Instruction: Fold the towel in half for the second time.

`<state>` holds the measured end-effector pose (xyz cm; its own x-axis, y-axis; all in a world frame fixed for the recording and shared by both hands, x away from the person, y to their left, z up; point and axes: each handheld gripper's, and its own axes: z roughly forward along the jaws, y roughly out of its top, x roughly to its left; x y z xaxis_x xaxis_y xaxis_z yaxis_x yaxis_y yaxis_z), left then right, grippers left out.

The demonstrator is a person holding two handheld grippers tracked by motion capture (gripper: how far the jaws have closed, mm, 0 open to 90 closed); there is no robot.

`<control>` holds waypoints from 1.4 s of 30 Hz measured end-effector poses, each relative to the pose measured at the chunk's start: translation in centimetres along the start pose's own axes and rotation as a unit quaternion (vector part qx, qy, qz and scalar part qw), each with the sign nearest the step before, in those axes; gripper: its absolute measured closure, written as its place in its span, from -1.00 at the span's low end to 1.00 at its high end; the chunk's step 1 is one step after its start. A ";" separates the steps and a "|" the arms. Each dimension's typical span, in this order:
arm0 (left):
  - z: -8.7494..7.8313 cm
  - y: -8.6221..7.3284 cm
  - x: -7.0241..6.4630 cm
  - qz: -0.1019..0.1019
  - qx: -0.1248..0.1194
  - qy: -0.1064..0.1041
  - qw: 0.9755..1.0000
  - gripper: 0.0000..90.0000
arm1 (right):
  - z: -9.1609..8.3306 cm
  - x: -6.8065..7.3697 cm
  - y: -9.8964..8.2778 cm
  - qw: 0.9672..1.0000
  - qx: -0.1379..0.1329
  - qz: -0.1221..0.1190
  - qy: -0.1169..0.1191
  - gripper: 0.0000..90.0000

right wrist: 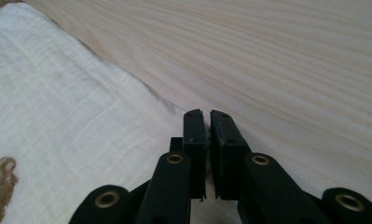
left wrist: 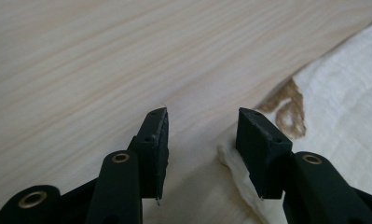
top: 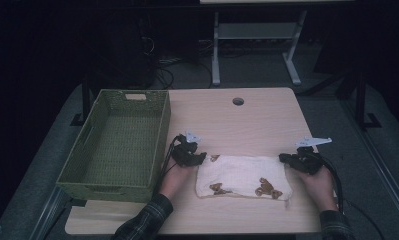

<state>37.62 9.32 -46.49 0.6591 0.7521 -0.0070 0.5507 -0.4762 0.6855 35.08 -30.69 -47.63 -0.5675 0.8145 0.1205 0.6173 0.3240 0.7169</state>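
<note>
Cream cloth point(top: 244, 175) with brown bear prints — green woven basket point(top: 114, 145) — pale wood table point(top: 257, 117).

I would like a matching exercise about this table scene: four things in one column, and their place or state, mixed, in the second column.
Things:
1. green basket
2. white cloth
3. left gripper
4. right gripper

Place or state:
a. jaws almost together, at the cloth's edge
b. lies flat between the two grippers
c. jaws apart, at the cloth's corner
d. stands at the table's left side

Pairs: 1-d, 2-b, 3-c, 4-a
</note>
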 end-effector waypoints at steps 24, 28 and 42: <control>-1.4 2.1 -1.4 0.007 -0.071 0.017 0.997 0.95 | -0.9 -2.4 3.4 0.998 -0.036 -0.004 -0.049 0.94; -1.8 2.0 -0.7 0.001 -0.077 0.023 0.997 0.95 | -1.1 -1.9 3.3 0.998 -0.050 -0.008 -0.039 0.93; -4.0 0.9 -1.5 0.007 -0.081 -0.001 0.997 0.94 | -3.5 0.3 1.5 0.996 -0.078 -0.031 -0.027 0.93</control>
<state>35.12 9.60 -42.91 0.6665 0.7455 0.0020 0.4525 -0.4067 0.7936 33.93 -31.62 -44.12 -0.5693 0.8212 0.0398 0.4872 0.2980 0.8209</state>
